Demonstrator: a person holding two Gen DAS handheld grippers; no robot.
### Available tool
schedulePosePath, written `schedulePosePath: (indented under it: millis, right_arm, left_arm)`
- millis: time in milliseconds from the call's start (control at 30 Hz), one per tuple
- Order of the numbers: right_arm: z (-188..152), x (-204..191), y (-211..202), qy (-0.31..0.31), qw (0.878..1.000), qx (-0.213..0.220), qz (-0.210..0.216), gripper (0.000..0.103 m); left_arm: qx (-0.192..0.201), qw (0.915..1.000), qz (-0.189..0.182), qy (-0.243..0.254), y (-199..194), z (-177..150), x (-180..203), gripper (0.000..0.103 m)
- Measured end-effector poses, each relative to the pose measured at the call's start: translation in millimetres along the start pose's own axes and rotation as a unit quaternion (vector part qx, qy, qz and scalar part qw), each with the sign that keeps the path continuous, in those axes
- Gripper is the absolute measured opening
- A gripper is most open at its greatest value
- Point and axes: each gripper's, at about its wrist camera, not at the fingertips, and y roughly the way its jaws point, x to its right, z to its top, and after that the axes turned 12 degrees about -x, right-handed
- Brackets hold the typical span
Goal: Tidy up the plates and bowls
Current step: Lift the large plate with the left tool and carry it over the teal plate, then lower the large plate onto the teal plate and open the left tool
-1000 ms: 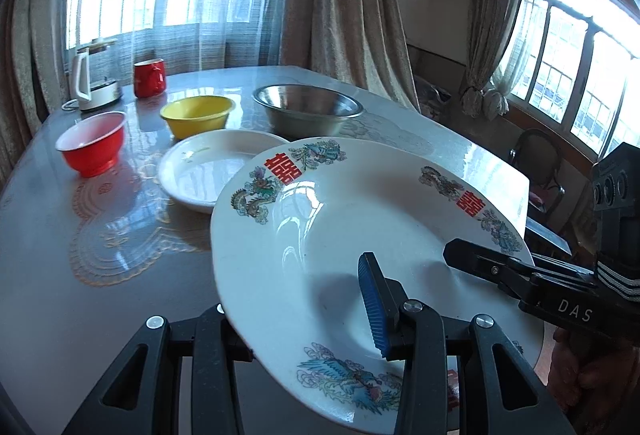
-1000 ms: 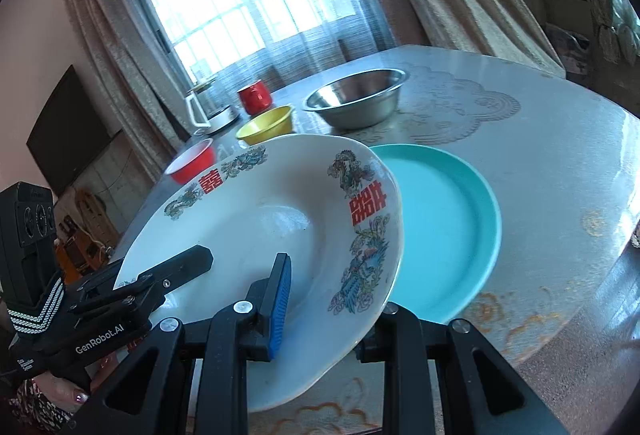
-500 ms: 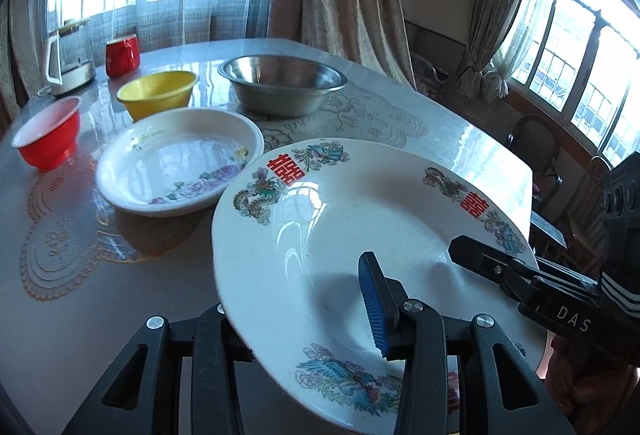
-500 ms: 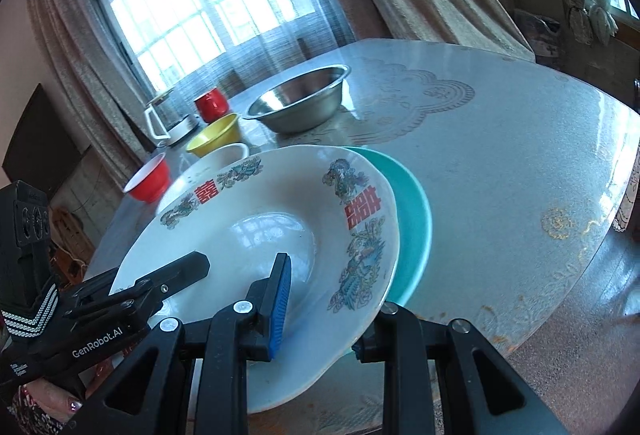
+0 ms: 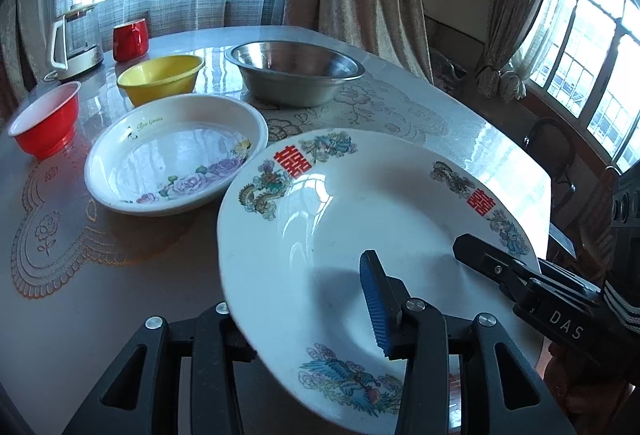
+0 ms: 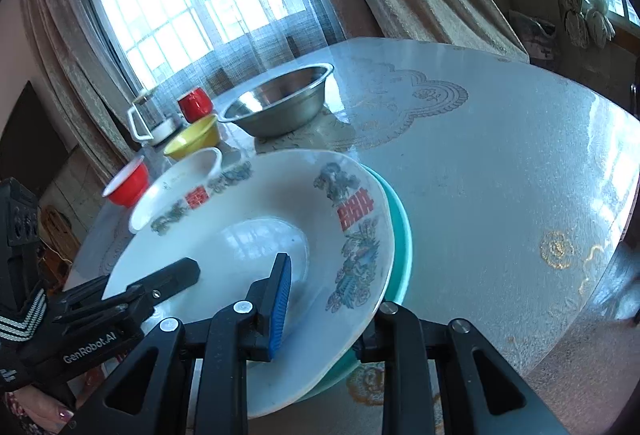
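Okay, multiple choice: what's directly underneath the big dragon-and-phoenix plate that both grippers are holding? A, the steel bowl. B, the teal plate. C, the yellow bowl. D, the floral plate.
B: in the right wrist view the teal plate's rim shows just past the far edge of the dragon-and-phoenix plate, while the bowls and floral plate sit apart.

Desk: glossy, lace-patterned top. On it: steel bowl, yellow bowl, red bowl, floral plate, red mug, kettle, teal plate.
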Motion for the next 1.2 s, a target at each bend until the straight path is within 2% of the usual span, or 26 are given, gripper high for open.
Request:
schedulePosePath:
  millis: [167,267,367,467,633,833,1000,1133,1200]
  right_arm:
    - [1,8,-2,0.01,1.0,-0.002,0.002,0.025]
    - [3,9,-3,0.006,1.0,0.0,-0.024,0.025]
    - [5,16,-5,0.023,1.0,0.005,-0.007,0.025]
    - [7,19,-5,0.028,1.0,0.01,-0.007,0.025]
    - [7,18,-8,0.043,0.999,0.008,-0.005,0.029]
    - [3,15,-20,0.047,0.999,0.008,-0.015,0.035]
    - [-1,14,-30,0.044,0.998,0.021,-0.029,0.035]
    - [-3,14,-32,0.036,0.998,0.024,-0.053,0.021]
    - [-4,15,-32,0.04,0.998,0.025,-0.051,0.019]
  left_arm:
    - [0.006,0.9998,0.016,0.002,1,-1,7,0.047]
    - [0.011,0.9998,0.019,0.001,3,0,13,0.047]
    - [0.012,0.9997,0.02,-0.004,5,2,14,0.047]
    - [0.012,0.9997,0.021,-0.008,7,4,16,0.048]
    - [0.008,0.9999,0.007,-0.013,7,4,12,0.048]
    - [-0.001,0.9998,0.019,-0.007,2,0,9,0.048]
    - [0.02,0.9993,0.03,-0.003,-14,-8,3,0.048]
    - [0.021,0.9992,0.035,0.004,-18,-12,0,0.036]
    - [0.023,0.9989,0.037,0.013,-18,-13,3,0.034]
